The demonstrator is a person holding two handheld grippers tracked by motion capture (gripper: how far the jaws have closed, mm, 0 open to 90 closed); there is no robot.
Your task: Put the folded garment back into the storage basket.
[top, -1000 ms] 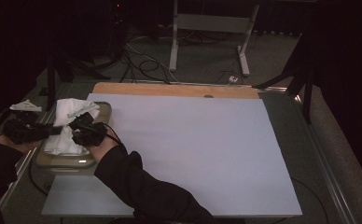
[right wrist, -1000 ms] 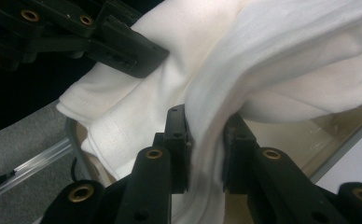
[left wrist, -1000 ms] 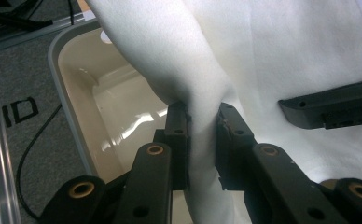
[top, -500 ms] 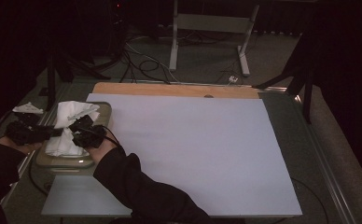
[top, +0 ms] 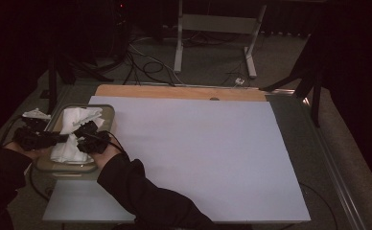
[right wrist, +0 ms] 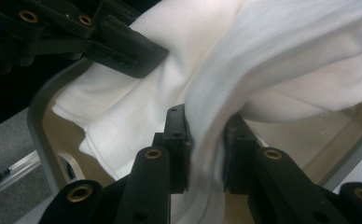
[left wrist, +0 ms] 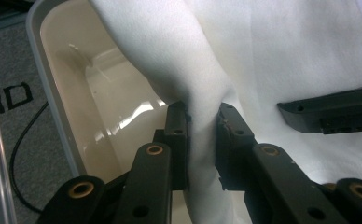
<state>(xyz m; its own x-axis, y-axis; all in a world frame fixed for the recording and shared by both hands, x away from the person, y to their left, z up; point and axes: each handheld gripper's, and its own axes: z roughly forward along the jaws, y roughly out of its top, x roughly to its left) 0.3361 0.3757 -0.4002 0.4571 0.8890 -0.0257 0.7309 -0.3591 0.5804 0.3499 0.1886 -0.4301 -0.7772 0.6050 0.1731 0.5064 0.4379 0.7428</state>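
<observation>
Both tongs are pinched shut on the white cloth (top: 74,129) now, left tongs (left wrist: 202,140) and right tongs (right wrist: 205,149) closer together than a second ago, bunching it over the tray (top: 108,111) at the bench's left edge — looks like a lift-out coming.

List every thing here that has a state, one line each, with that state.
white cloth: bunched, lying partly in the tray, pinched by both grippers.
tray: upright on the table, holding the cloth.
left gripper: shut on the cloth.
right gripper: shut on the cloth.
</observation>
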